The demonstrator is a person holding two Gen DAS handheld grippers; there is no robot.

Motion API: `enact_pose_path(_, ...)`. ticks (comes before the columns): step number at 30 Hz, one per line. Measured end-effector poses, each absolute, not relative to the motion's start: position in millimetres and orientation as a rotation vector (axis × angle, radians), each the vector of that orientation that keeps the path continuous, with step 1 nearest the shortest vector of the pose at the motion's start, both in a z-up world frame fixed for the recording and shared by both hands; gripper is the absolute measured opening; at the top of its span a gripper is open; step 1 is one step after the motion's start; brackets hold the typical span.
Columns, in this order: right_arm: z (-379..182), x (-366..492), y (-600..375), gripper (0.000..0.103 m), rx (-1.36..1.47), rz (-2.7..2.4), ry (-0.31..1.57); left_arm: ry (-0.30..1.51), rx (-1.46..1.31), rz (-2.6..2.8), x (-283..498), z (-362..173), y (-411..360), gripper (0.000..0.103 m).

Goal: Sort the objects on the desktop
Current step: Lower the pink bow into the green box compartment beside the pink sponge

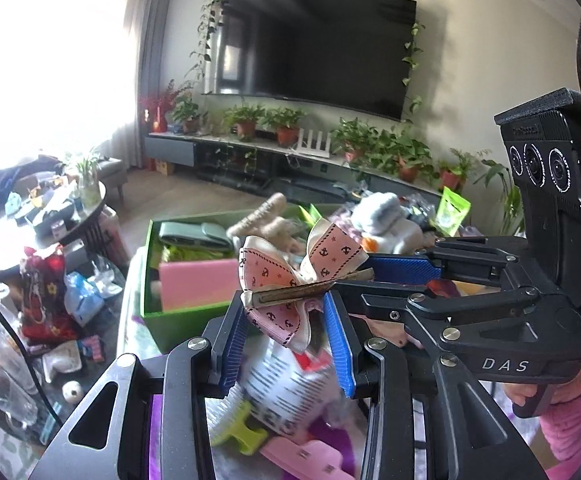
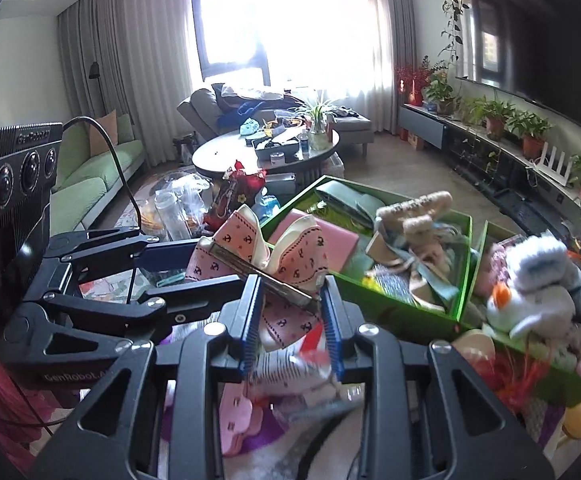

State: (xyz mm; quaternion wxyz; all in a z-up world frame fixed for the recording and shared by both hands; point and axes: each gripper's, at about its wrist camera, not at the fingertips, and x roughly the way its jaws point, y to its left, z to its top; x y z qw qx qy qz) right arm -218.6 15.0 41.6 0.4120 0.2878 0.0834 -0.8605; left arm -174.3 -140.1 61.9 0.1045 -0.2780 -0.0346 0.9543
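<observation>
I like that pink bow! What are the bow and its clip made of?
The bow looks like woven ribbon with a soft satin sheen, printed with dark anchors and stitched-looking edges. The clip across it looks like thin metal, brassy and a little shiny.

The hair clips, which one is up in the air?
The pink anchor-print bow clip, pinched between the left gripper and right gripper. The lime-green claw clip and plain pink clip lie below.
</observation>
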Motion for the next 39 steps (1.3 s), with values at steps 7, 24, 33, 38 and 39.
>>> enact_pose_path(7,50.9,-243.9,-8.2,0.03,0.679,-2.154,0.205,-0.074,-0.8,2.846,-198.5,69.9,-158.8,0.039)
enact_pose_path(24,47.3,-319.7,-42.5,0.031,0.689,-2.154,0.189,-0.023,-0.805,2.86,-273.2,62.3,-186.4,0.039)
enact_pose_path(33,29.0,-348.7,-59.7,0.031,0.736,-2.132,0.18,-0.049,-0.849,2.866,-299.2,43.7,-201.8,0.039)
enact_pose_path(38,18.9,-363.4,-68.2,0.031,0.763,-2.125,0.188,-0.073,-0.888,2.859,-311.5,31.4,-207.3,0.039)
enact_pose_path(39,17.1,-365.5,-70.4,0.031,0.769,-2.124,0.193,-0.081,-0.897,2.856,-314.4,28.8,-208.9,0.038)
